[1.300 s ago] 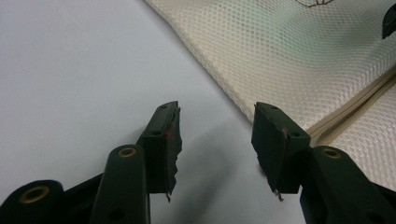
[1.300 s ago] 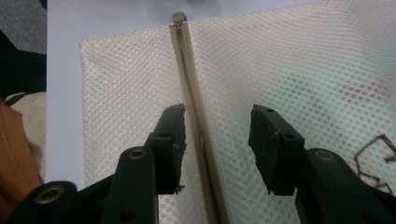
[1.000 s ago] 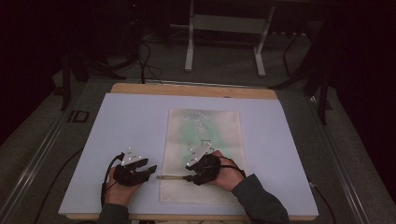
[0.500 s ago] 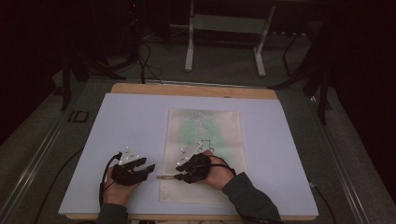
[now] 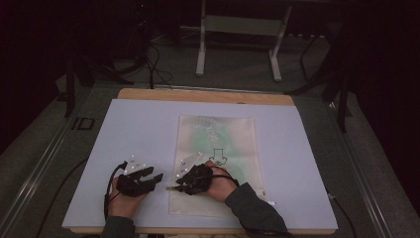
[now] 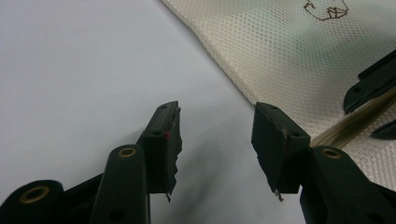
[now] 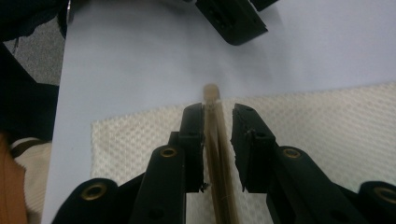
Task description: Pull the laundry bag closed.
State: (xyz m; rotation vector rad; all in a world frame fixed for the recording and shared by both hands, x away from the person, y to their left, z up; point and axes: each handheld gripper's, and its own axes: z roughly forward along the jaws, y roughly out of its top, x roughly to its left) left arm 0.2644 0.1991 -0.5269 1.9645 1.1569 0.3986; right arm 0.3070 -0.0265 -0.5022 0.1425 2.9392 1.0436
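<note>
A cream mesh bag (image 5: 218, 134) with greenish contents and a small drawn mark lies flat in the middle of the white table cover (image 5: 138, 129). My right gripper (image 5: 179, 186) rests on the bag's near left corner, shut on a thin tan strip (image 5: 171, 189) that pokes out leftward past the bag's edge. In the right gripper view, the strip (image 7: 212, 93) runs between the jaws of my right gripper (image 7: 218, 112) over the mesh bag (image 7: 327, 121). My left gripper (image 5: 154, 174) is just left of the bag. It stands open, nothing in my left gripper (image 6: 217, 121), beside the bag (image 6: 280, 46) and strip (image 6: 336, 130).
A wooden table edge (image 5: 208, 95) shows along the far side of the cover. Beyond it on the floor stand metal frame legs (image 5: 200, 49) and several cables. Bare white cover stretches to the left and right of the bag.
My right hand and gripper have shifted left along the strip, closer to the left gripper. The strip's tip and the left gripper have hardly moved.
</note>
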